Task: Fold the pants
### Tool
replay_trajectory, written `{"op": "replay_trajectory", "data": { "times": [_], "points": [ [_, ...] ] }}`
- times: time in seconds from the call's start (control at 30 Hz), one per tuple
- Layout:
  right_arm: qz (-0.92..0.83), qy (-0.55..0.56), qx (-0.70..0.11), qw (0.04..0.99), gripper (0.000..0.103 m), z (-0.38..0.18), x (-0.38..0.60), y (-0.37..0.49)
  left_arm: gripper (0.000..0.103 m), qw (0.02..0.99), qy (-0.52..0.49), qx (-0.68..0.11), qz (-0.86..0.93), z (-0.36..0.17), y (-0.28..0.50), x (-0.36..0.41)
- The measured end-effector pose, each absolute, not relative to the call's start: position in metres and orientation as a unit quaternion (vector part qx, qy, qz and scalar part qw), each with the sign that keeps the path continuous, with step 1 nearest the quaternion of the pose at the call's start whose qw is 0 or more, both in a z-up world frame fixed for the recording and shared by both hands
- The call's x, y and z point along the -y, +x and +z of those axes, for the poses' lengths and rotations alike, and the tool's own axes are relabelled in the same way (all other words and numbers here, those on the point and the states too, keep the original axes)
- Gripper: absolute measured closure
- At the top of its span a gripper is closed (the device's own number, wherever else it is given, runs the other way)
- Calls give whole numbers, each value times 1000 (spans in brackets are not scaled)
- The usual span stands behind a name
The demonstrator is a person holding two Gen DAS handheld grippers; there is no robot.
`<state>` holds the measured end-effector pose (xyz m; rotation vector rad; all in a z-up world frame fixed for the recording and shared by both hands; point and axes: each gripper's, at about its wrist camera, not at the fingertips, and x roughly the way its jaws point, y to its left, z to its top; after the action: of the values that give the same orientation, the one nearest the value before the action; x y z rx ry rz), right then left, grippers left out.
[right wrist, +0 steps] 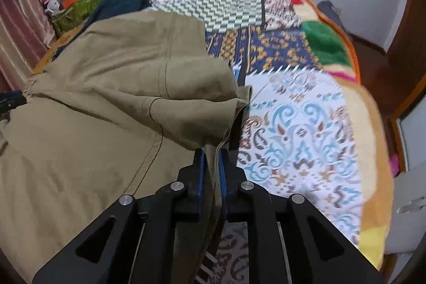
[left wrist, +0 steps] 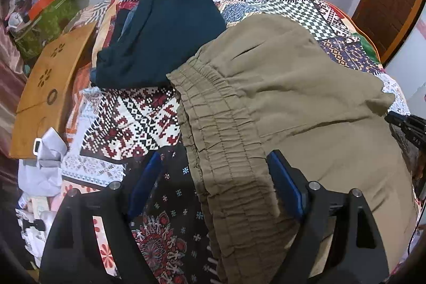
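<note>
— From the left wrist view, what did you make of it?

— The khaki pants (left wrist: pixel 279 97) lay on the patchwork quilt (left wrist: pixel 138 119), beside a folded navy garment (left wrist: pixel 165 36). The left gripper (left wrist: pixel 213 177) stood spread wide, its fingers either side of the elastic waistband (left wrist: pixel 213 129), gripping nothing.

— And from the right wrist view?

— The right gripper (right wrist: pixel 212 159) was pinched tight on a pants (right wrist: pixel 106 97) edge. With only one side held, I reckoned a pull would drag the cloth askew and bunch the fold.
</note>
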<state>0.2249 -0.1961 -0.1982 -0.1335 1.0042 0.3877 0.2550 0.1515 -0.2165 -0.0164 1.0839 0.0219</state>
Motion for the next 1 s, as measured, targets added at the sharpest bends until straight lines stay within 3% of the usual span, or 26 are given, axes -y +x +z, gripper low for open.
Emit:
{"op": "replay_trajectory", "data": {
  "times": [0.1, 0.27, 0.4, 0.83, 1.0],
  "points": [
    [191, -59, -457, 866, 89, -180, 198, 222, 19, 861, 1, -509, 16, -206, 256, -151],
    [195, -42, -422, 885, 62, -153, 198, 228, 19, 865, -9, -500, 21, -192, 268, -157],
    [197, -39, -415, 888, 56, -147, 193, 246, 19, 861, -19, -508, 17, -191, 287, -159],
    [204, -36, -507, 837, 55, -211, 171, 308, 19, 831, -24, -555, 0, -235, 314, -155],
    [207, -58, -515, 830, 74, -221, 167, 304, 18, 835, -28, -549, -2, -239, 312, -156]
  ]
}}
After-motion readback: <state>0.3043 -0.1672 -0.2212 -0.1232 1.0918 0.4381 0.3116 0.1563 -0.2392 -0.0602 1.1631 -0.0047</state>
